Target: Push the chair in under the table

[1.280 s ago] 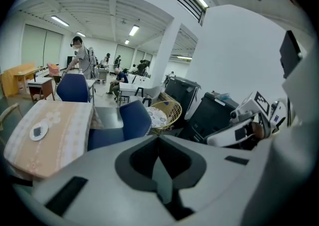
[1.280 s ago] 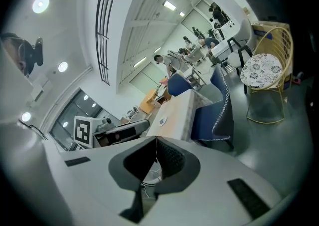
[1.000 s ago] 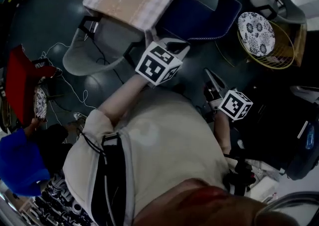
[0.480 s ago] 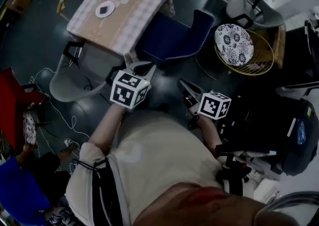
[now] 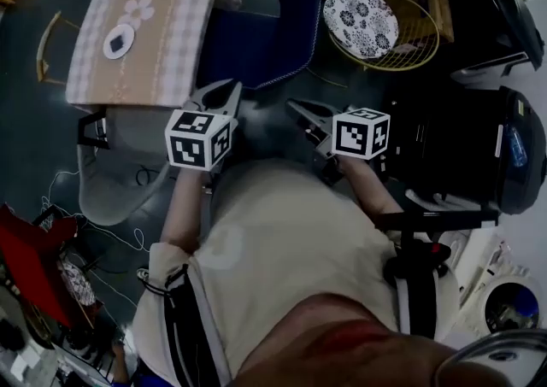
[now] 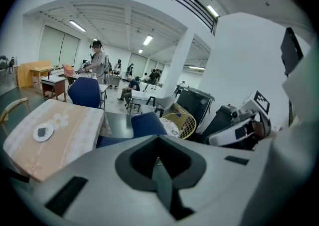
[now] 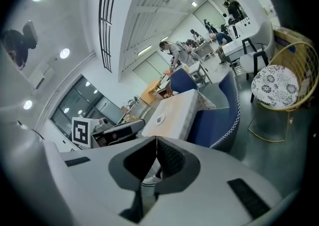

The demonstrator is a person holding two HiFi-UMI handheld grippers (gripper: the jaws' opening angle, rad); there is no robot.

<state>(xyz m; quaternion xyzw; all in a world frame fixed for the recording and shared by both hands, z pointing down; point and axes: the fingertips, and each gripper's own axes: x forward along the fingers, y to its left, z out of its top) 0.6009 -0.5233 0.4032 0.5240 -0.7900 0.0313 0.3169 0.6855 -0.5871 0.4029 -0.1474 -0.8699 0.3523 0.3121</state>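
Looking steeply down in the head view, spotted the blue chair (image 5: 265,35) in the upper middle of the frame, seat butted against the right edge of the worktop (image 5: 171,52), curved back turned toward the lower right. Couldn't tell how much of the seat sat under the cloth. Noticed a small plate (image 5: 119,41) on the worktop, upper left.

Had the left gripper (image 5: 229,90) and right gripper (image 5: 295,107) side by side mid-frame, both aimed up the frame at the chair, close to its back but not touching it.

Checked the left gripper view and found the fingers (image 6: 162,180) pressed together with nothing between them. Got the same from the right gripper view: squeezed flat together, empty, with the chair and worktop out ahead in the centre.

Also saw a grey chair (image 5: 115,184) at the worktop's lower edge, left of the left gripper, and a yellow wire chair (image 5: 419,35) with a patterned cushion (image 5: 361,22) in the upper right, near the blue one but apart.
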